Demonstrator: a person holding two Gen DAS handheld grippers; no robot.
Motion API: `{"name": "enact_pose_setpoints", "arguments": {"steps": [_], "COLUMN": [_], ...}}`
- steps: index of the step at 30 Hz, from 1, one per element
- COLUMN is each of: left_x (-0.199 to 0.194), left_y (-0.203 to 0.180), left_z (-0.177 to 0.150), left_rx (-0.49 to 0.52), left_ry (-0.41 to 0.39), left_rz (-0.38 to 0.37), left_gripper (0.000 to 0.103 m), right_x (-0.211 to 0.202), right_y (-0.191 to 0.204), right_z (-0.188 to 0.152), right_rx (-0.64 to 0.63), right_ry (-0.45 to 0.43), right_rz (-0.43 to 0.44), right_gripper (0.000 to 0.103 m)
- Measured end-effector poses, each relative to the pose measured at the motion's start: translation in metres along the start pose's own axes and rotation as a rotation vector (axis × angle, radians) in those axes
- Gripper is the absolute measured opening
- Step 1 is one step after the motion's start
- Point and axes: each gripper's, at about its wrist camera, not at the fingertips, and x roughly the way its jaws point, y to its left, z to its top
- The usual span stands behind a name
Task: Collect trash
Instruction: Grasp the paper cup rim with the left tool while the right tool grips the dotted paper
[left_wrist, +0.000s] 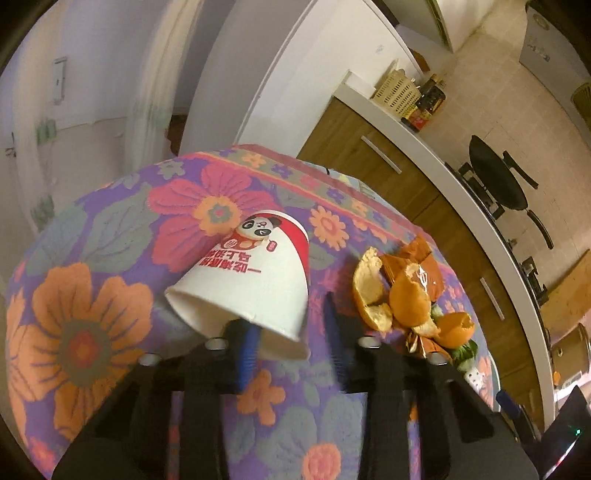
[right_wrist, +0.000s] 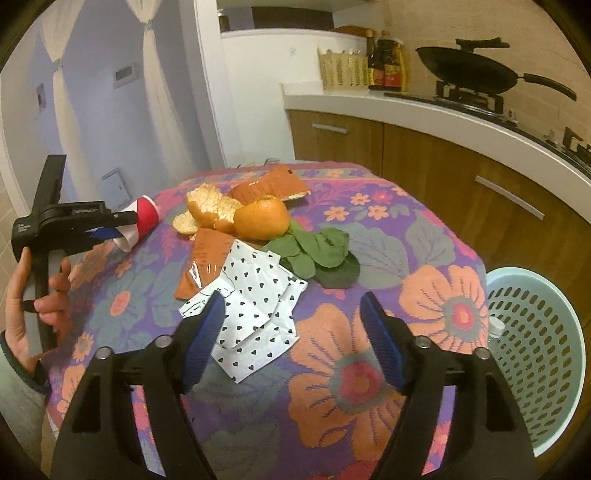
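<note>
A white and red paper cup (left_wrist: 255, 273) with a panda print lies on its side on the flowered table. My left gripper (left_wrist: 291, 325) is open around its rim: the left finger is inside the mouth, the right finger outside. From the right wrist view the cup (right_wrist: 142, 221) shows at the left gripper's tips (right_wrist: 118, 225). Orange peels (right_wrist: 236, 216), orange wrappers (right_wrist: 201, 262), green leaves (right_wrist: 317, 251) and a heart-dotted white paper (right_wrist: 258, 310) lie mid-table. My right gripper (right_wrist: 291, 310) is open and empty, hovering just near the dotted paper.
A pale green perforated basket (right_wrist: 535, 354) stands beside the table at the right, with a bottle cap visible inside. A kitchen counter (right_wrist: 424, 110) with a wok, bottles and a wicker basket runs behind. The flowered tablecloth (right_wrist: 369, 369) covers the table.
</note>
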Motion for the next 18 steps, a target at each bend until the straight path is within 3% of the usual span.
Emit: {"name": "enact_pose_setpoints", "arguments": {"steps": [2, 8, 16, 18], "left_x": [0.004, 0.001, -0.013, -0.013], "left_y": [0.001, -0.002, -0.032, -0.035], "left_z": [-0.001, -0.009, -0.023, -0.025], "left_rx": [-0.005, 0.046, 0.216, 0.234], "left_ry": [-0.005, -0.06, -0.147, -0.15], "left_rz": [-0.013, 0.004, 0.071, 0.081], "left_gripper": [0.004, 0.003, 0.003, 0.003], "right_x": [0.005, 0.023, 0.057, 0.06], "right_y": [0.001, 0.014, 0.03, 0.033], "right_z": [0.002, 0.008, 0.011, 0.009], "right_rx": [-0.002, -0.036, -0.066, -0.081], "right_ry": [0.016, 0.086, 0.204, 0.225], "right_rz": [0.001, -0.006, -0.07, -0.062], "right_gripper": [0.075, 0.08, 0.08, 0.073]}}
